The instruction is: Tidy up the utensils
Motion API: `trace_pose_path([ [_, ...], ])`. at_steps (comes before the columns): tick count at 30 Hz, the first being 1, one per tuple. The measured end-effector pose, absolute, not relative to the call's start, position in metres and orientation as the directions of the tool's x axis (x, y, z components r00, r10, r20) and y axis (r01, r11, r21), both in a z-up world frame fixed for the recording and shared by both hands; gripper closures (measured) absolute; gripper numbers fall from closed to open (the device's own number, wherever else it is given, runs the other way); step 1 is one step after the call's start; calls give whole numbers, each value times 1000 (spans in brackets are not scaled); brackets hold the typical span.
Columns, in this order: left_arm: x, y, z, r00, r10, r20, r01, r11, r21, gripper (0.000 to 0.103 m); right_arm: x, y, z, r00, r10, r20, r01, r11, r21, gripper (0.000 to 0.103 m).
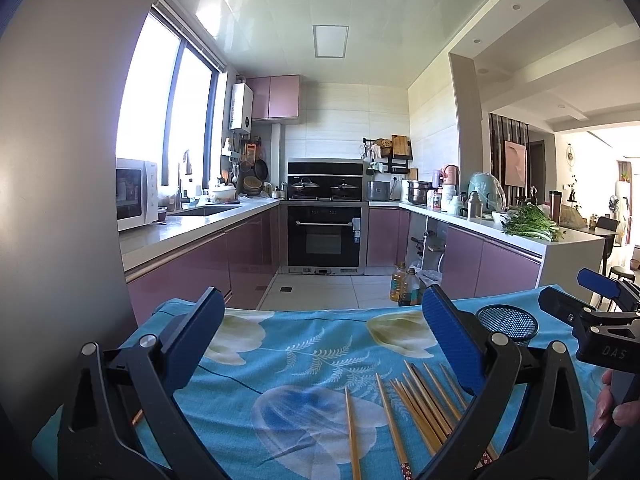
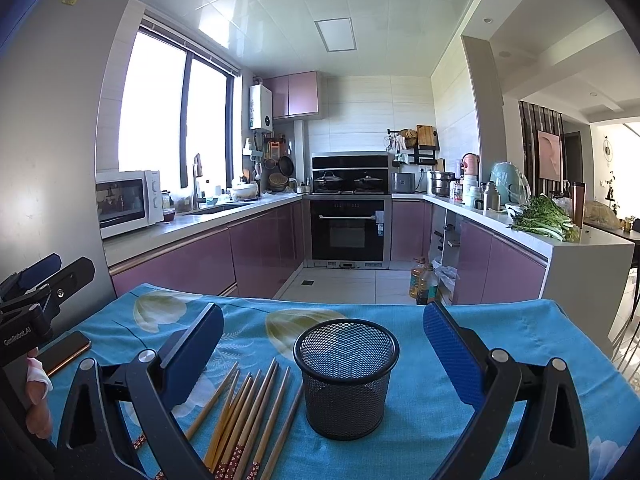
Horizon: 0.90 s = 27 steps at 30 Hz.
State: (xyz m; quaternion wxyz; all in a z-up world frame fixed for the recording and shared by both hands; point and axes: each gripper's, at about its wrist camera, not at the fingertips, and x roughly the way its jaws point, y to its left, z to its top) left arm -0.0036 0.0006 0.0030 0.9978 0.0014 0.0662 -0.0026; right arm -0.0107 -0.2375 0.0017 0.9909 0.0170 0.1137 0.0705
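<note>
Several wooden chopsticks (image 1: pixel 420 404) lie loose on the blue flowered tablecloth (image 1: pixel 280 360), fanned out below and between my left gripper's fingers. My left gripper (image 1: pixel 320 320) is open above the cloth with nothing in it. A black mesh cup (image 2: pixel 346 376) stands upright on the cloth, centred between the fingers of my right gripper (image 2: pixel 324 330), which is open and empty. The same chopsticks (image 2: pixel 248 412) lie just left of the cup. The cup's rim (image 1: pixel 506 322) shows behind my left gripper's right finger. Each gripper appears at the edge of the other's view.
A phone (image 2: pixel 66 352) lies on the cloth at the left, near a hand (image 2: pixel 38 400). Beyond the table's far edge are the kitchen floor, oil bottles (image 2: pixel 424 280), purple cabinets and an oven (image 2: pixel 348 226). A grey fridge wall (image 1: pixel 60 160) stands close on the left.
</note>
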Motion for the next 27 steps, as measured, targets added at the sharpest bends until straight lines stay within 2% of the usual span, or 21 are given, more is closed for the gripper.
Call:
trace_pose_path([
  [27,-3,3,3,991,-6,-136,5,1000,-6,5,-11,-237,3,963,144,-226,-136,989,51,6],
])
